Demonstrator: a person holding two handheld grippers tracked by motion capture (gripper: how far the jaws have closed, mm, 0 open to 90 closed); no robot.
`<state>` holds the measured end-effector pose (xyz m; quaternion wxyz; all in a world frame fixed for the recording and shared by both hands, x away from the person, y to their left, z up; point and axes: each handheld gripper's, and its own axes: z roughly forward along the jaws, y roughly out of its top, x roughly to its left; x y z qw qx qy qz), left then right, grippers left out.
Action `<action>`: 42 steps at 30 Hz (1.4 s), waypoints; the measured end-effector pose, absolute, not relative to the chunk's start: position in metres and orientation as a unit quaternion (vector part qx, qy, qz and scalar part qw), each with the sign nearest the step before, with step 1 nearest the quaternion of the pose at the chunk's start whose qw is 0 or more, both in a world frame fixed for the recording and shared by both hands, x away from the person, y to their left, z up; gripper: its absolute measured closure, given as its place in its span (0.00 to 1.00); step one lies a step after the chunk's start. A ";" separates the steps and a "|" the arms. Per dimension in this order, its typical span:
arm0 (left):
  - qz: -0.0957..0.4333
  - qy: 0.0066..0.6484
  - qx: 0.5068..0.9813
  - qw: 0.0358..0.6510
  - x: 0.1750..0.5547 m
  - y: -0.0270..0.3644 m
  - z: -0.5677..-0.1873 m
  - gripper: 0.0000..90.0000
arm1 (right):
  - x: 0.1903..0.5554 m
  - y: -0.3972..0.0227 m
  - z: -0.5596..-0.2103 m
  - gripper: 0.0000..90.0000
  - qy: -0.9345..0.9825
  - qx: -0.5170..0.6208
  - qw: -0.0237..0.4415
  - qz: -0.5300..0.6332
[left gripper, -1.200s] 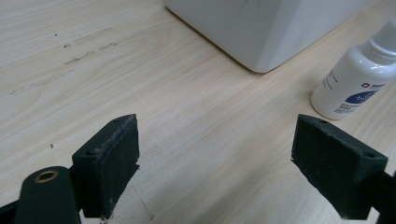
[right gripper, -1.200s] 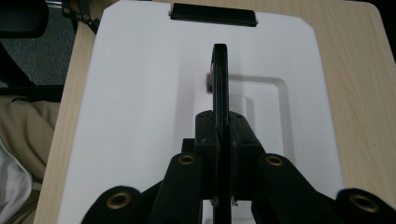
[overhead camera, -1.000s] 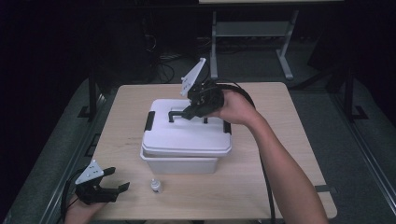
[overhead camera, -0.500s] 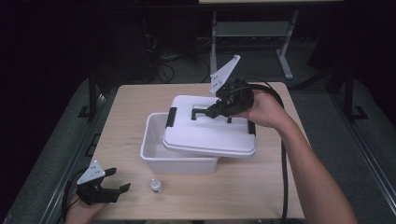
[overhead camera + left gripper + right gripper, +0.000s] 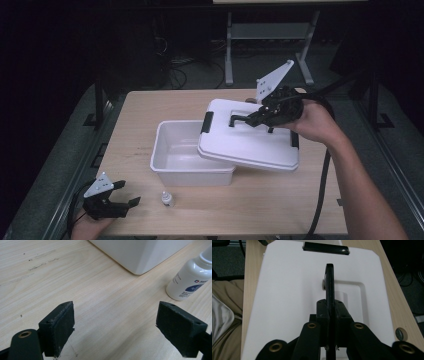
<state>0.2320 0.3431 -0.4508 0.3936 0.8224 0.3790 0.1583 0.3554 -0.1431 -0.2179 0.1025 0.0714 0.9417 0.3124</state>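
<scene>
A white plastic box [image 5: 175, 160] stands open on the wooden table [image 5: 150, 107]. Its white lid [image 5: 250, 145] hangs tilted over the box's right side, lifted by its black handle [image 5: 239, 119]. My right gripper [image 5: 257, 120] is shut on that handle [image 5: 329, 282]; the lid [image 5: 287, 290] spreads below it in the right gripper view. A small white dropper bottle [image 5: 167, 199] stands in front of the box. My left gripper [image 5: 120, 200] rests open at the table's front left corner, with the bottle [image 5: 190, 280] to its right and nothing between its pads [image 5: 58, 325].
A corner of the box [image 5: 140, 255] lies just beyond the left gripper. A metal stand [image 5: 270, 35] and cables sit on the dark floor past the table's far edge. Bare wood lies behind and left of the box.
The right gripper has carried the lid up and to the right, off the box, so the box's inside now shows. The left gripper has stayed in place.
</scene>
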 end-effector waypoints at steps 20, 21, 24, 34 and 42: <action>0.157 0.379 0.826 0.386 0.233 0.340 -0.452 0.17 | 0.340 -0.199 -0.222 0.93 0.938 0.112 0.111 0.309; 0.157 0.378 0.827 0.386 0.232 0.340 -0.452 0.17 | 0.340 -0.199 -0.222 0.93 0.938 0.112 0.111 0.309; 0.155 0.381 0.826 0.387 0.233 0.340 -0.453 0.17 | 0.340 -0.205 -0.229 0.93 0.938 0.118 0.108 0.308; 0.155 0.379 0.827 0.385 0.233 0.339 -0.453 0.17 | 0.335 -0.225 -0.237 0.93 0.935 0.134 0.106 0.310; 0.154 0.379 0.829 0.383 0.233 0.339 -0.454 0.17 | 0.332 -0.236 -0.246 0.93 0.934 0.145 0.104 0.308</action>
